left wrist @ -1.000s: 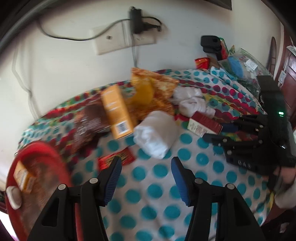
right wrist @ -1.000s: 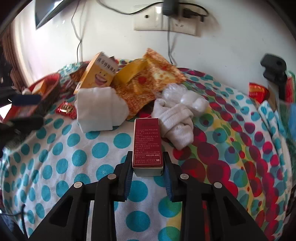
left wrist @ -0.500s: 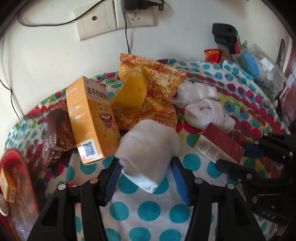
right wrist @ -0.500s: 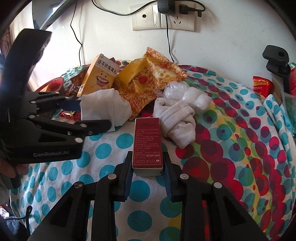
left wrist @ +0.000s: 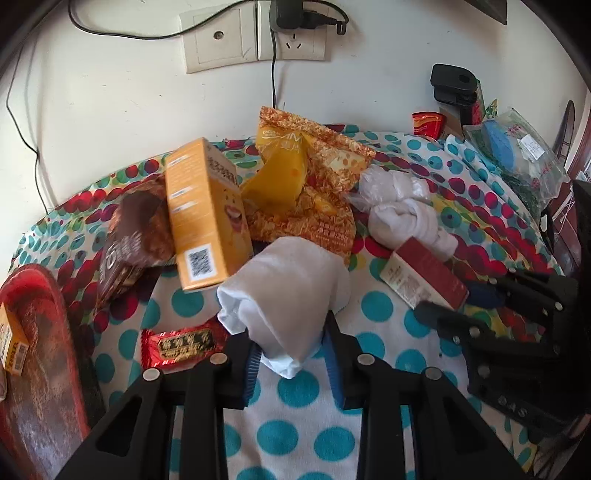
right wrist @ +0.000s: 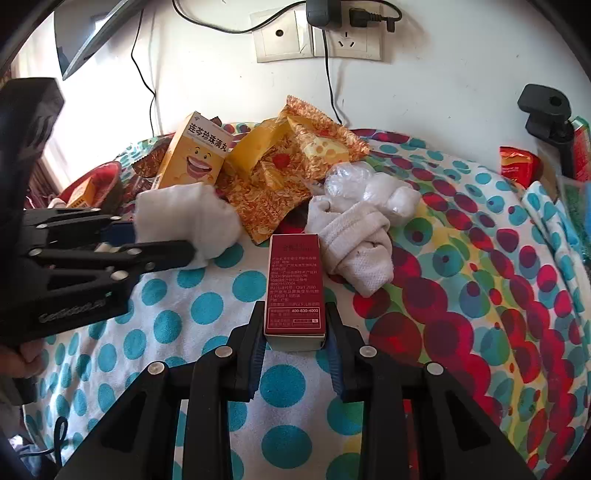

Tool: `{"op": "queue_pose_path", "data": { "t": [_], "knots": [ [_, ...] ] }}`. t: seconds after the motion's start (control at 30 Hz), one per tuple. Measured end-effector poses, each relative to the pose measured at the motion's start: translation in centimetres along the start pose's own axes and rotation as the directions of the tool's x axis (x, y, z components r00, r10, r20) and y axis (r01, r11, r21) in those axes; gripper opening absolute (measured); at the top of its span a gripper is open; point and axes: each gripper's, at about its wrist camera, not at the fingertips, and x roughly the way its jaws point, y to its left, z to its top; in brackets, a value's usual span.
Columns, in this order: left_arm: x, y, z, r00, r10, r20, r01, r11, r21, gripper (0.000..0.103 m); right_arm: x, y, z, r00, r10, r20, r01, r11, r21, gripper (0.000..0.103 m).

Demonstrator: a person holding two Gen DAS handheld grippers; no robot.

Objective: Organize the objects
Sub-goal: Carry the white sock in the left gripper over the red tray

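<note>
On the far wall above my spread I see a wall socket (left wrist: 291, 40) with a black charger (left wrist: 286, 13) plugged in, its cable (left wrist: 274, 79) hanging down. A black clamp (right wrist: 546, 110) stands far right.

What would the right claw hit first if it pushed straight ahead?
Carrying the red box it is shut on, the right claw would probably run it into the snack bag; the white sock sits just to the right. Depth is uncertain.
</note>
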Motion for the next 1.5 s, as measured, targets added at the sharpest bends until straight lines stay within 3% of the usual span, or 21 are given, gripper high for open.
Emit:
{"op": "queue_pose_path", "data": {
  "t": [0.83, 1.1, 1.5],
  "knots": [
    [-7.5, 6.4, -4.9, 0.993, 0.117, 0.033, -0.112, 0.987, -0.114, 0.031, 0.2, 0.5, 0.1, 0.998, -0.064, -0.012, 0.064, 0.997, -0.039, 0.028],
    [-10.1, 10.2, -6.9, 0.985, 0.169, 0.032, -0.161, 0.971, -0.175, 0.031, 0.2, 0.6, 0.2, 0.998, -0.068, -0.012, 0.068, 0.997, -0.039, 0.028],
    [-10.8, 14.6, -9.7, 0.976, 0.216, -0.005, -0.209, 0.940, -0.269, 0.031, 0.2, 0.8, 0.3, 0.997, -0.082, -0.015, 0.081, 0.996, -0.046, 0.028]
  ]
}}
